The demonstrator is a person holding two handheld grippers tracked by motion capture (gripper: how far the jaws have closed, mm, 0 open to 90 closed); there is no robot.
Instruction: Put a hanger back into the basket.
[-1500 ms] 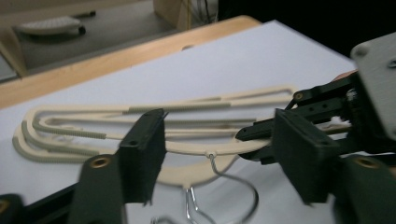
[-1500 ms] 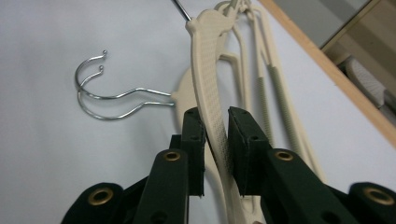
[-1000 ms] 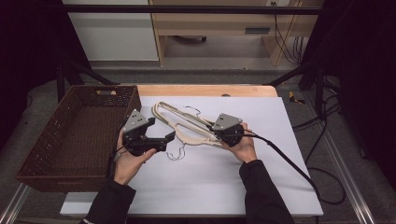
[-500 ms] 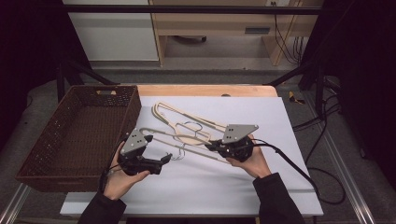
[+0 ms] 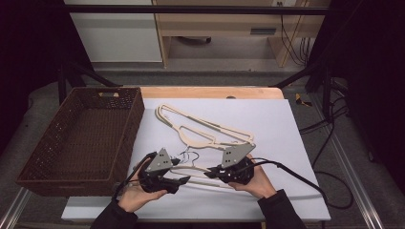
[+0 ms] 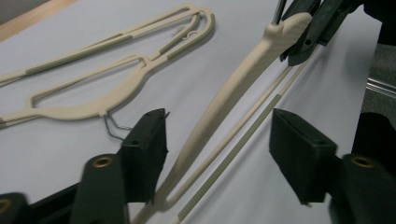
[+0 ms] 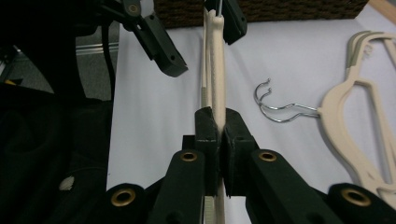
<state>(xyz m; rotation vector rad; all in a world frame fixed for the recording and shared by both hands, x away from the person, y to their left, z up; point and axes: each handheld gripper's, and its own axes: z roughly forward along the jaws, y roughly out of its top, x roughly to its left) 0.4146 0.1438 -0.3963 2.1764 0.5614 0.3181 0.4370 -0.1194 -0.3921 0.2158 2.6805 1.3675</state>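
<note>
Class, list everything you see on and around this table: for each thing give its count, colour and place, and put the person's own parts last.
Held hanger: one, cream, near edge of the sheet, between both grippers.
Lying hangers: a stack, exact count unclear, cream with wire hooks, mid-sheet.
Basket: one, brown wicker, left of the sheet.
Sheet: one, white, covering the table.
Table: one, wooden, far edge visible.
Left gripper: one, black, fingers around the held hanger, just been closing.
Right gripper: one, black, clamped on it.
Hands: two, bottom edge.
</note>
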